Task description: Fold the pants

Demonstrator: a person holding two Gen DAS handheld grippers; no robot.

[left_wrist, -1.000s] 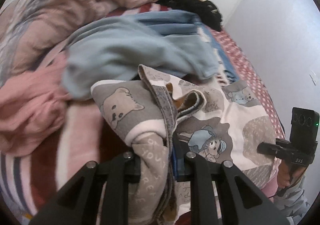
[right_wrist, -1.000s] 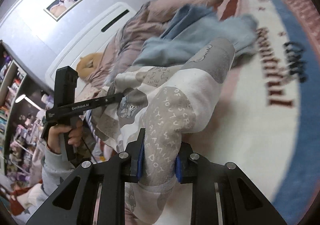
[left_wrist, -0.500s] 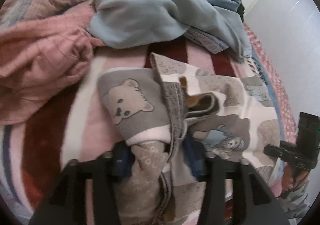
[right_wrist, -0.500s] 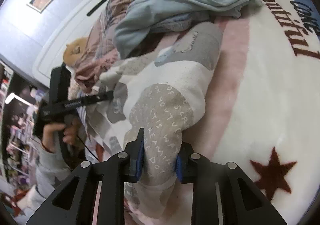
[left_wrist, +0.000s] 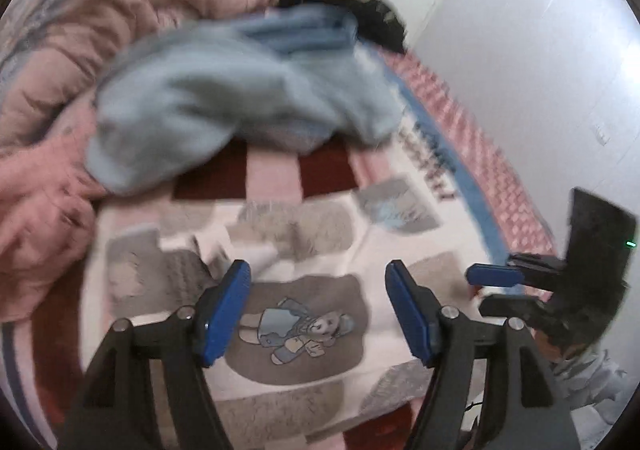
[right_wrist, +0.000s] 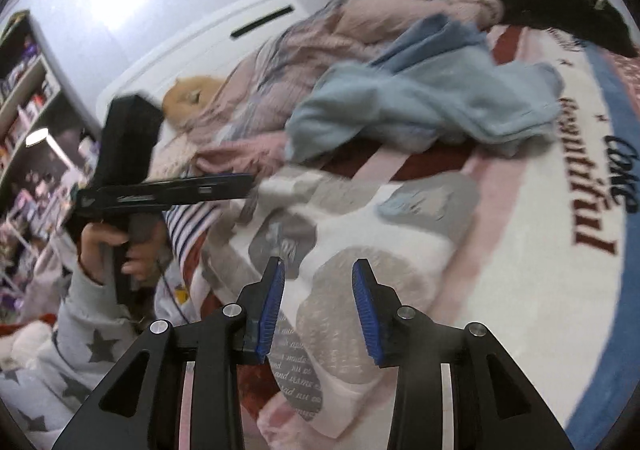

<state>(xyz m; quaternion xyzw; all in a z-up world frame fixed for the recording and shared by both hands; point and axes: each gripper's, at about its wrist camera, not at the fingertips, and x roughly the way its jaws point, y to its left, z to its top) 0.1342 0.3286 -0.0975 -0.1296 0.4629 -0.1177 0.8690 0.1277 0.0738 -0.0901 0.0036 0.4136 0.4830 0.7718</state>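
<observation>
— Both claws gape with nothing between the blue pads. The left claw [left_wrist: 318, 304] hangs over the pants [left_wrist: 296, 290], the right claw [right_wrist: 318, 308] likewise [right_wrist: 360, 250].

— Where do the pants lie, and which way do they run?

— Flat on the bed [right_wrist: 540, 290], on its printed blanket near the front edge. From the right wrist view the long axis goes from near the claw away towards the far right, ending by the pale blue garment [right_wrist: 420, 101]. From the left wrist view they spread broadly across, left to right, under the claw.

— What do they look like?

— Cream cloth with grey patches, some carrying lettering, one showing a cartoon figure in blue just below the left claw. They appear doubled over, though motion blur keeps me from telling the layers apart.

— What else is hard to read?

— The near end of the pants is cut off behind the claw bodies in both views. The waistband I cannot pick out. A pink quilt [left_wrist: 52, 153] lies bunched on the left, and dark clothes [right_wrist: 572, 13] sit at the far side. The person's left hand [right_wrist: 116, 254] grips its handle beside the bed.
</observation>
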